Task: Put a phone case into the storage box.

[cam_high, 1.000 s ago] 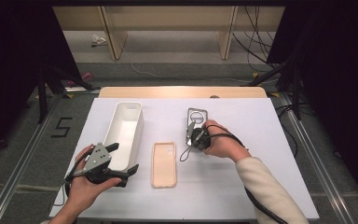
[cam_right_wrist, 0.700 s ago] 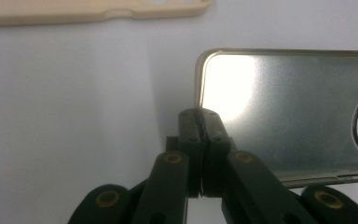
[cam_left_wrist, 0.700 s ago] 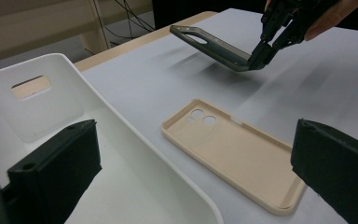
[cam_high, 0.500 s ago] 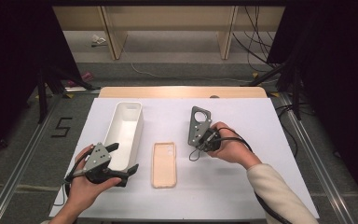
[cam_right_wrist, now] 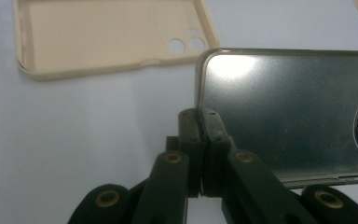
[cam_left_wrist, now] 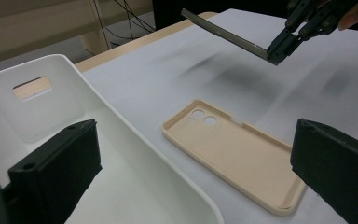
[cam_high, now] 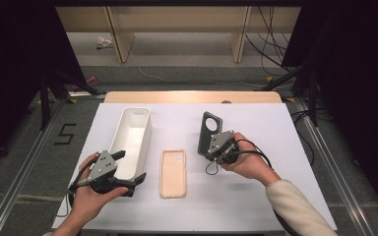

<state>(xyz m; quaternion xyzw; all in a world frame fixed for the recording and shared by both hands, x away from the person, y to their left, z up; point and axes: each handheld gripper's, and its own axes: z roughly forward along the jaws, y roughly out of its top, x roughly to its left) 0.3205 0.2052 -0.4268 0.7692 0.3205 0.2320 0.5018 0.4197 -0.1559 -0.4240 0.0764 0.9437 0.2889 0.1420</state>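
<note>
Right gripper (cam_high: 211,150), high view: jaws pinched on the near end of a dark phone case (cam_high: 208,132), lifted and tilted, right of centre on the white table (cam_high: 275,147). Left gripper (cam_high: 128,169) at near left, jaws spread wide, straddling the near end of a white bin (cam_high: 133,132). A beige phone case (cam_high: 173,173) lies flat between the two.

Left gripper view: dark phone case seen edge-on, clear of the table; beige case's inside faces up.

Right gripper view: pads clamped tight on the dark case's corner.
</note>
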